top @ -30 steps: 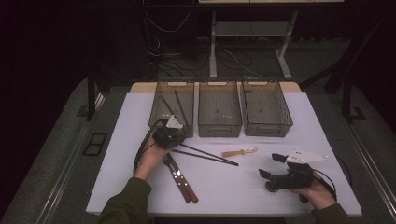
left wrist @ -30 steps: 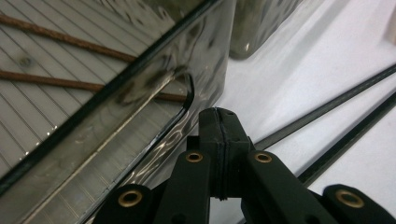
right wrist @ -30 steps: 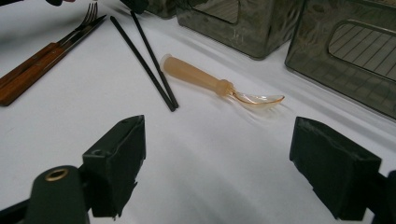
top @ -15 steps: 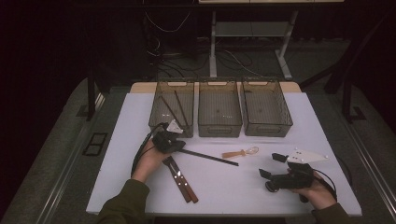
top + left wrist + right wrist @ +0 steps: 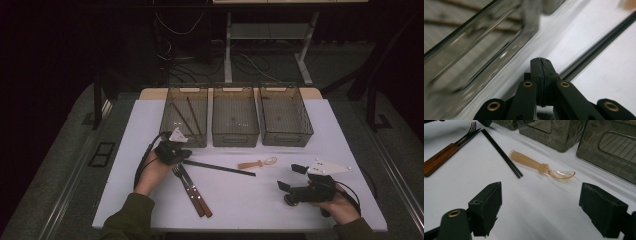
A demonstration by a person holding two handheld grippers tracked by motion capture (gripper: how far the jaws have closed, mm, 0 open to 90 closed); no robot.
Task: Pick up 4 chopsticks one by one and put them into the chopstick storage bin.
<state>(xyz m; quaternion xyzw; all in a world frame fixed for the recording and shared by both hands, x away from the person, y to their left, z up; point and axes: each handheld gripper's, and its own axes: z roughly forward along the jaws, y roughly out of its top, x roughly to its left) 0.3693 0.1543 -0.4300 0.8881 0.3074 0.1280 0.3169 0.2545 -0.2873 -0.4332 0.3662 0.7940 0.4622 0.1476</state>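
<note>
Left gripper (image 5: pixel 541 65) jaws pressed flat together, nothing seen btwn the tips. Black chopsticks (image 5: pixel 599 47) lie on white table (image 5: pixel 614 82), running diagonally from just right of the tips up to top-right corner. Smoky clear bin (image 5: pixel 474 60) left of the tips, blurred; brown sticks inside

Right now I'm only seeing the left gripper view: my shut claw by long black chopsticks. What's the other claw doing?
Observer: The right claw is open with nothing between its jaws, facing a translucent orange plastic spoon on the white table.
Operator: Any other cutlery out?
Observer: A wooden-handled metal fork and what looks like a matching knife lie side by side near your left forearm.
Operator: How many bins?
Observer: Three smoky transparent plastic bins stand in a row at the far side.
</note>
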